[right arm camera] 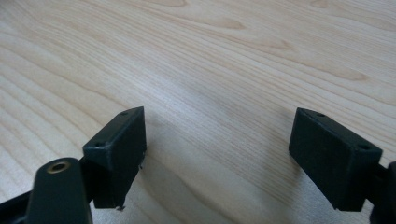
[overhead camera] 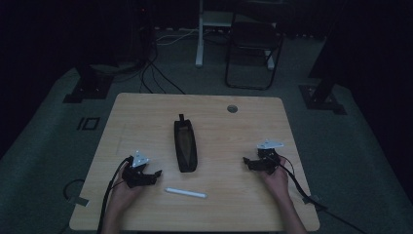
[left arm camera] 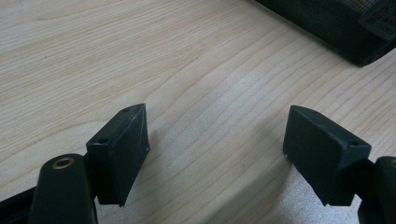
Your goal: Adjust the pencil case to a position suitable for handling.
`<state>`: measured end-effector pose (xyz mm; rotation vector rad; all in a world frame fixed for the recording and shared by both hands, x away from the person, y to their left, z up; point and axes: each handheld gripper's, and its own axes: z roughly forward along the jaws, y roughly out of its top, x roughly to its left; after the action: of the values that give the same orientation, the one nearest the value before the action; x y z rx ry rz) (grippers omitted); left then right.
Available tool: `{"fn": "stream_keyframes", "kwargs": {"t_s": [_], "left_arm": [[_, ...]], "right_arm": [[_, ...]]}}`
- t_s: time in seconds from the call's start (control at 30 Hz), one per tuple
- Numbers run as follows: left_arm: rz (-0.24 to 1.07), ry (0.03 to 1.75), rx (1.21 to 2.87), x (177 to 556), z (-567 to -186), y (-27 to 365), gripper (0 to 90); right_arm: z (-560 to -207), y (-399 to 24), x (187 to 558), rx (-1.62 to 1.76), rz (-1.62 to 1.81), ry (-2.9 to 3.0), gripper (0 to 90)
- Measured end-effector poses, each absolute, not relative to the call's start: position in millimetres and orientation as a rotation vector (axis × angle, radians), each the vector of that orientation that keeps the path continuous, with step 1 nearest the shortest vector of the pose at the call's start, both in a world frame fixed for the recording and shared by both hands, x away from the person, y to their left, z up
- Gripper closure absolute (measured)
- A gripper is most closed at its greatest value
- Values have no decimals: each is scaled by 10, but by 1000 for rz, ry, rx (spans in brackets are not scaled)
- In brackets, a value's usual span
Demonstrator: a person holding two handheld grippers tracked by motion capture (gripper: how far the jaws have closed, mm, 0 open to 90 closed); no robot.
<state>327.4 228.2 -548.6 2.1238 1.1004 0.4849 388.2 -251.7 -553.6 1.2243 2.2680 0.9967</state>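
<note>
A long black pouch (overhead camera: pixel 185 144) lies open along the middle of the wooden table (overhead camera: pixel 146 112); its corner (left arm camera: pixel 345 28) shows at the top right of the left gripper view. A white pen (overhead camera: pixel 185 193) lies near the front edge. My left gripper (overhead camera: pixel 155 174) rests at the front left, left of the pouch and above the pen. Its jaws stand wide open over bare wood (left arm camera: pixel 215 135). My right gripper (overhead camera: pixel 247 161) rests at the right side and points left toward the pouch, open with only wood between its jaws (right arm camera: pixel 217 140).
A round cable hole (overhead camera: pixel 232 108) sits near the table's far edge. Cables trail from both grippers off the front of the table. Beyond the table stand a dark chair (overhead camera: pixel 253 44), a white desk leg (overhead camera: pixel 199 34) and black stand bases on the grey floor.
</note>
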Motion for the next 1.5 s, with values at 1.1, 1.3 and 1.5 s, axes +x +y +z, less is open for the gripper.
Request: {"fn": "stream_keyframes", "kwargs": {"t_s": [1.1, 1.3, 1.5], "left_arm": [[363, 960, 2086, 3086, -5211, 2344, 417], [356, 924, 2051, 3056, -5114, 2312, 404], [373, 912, 2042, 3018, -5055, 2293, 394]], "right_arm": [[-5541, -2551, 3867, 1208, 995, 2290, 139], [-5541, -2551, 3868, 1208, 995, 2290, 139], [-5541, -2551, 3868, 1208, 996, 2290, 140]]}}
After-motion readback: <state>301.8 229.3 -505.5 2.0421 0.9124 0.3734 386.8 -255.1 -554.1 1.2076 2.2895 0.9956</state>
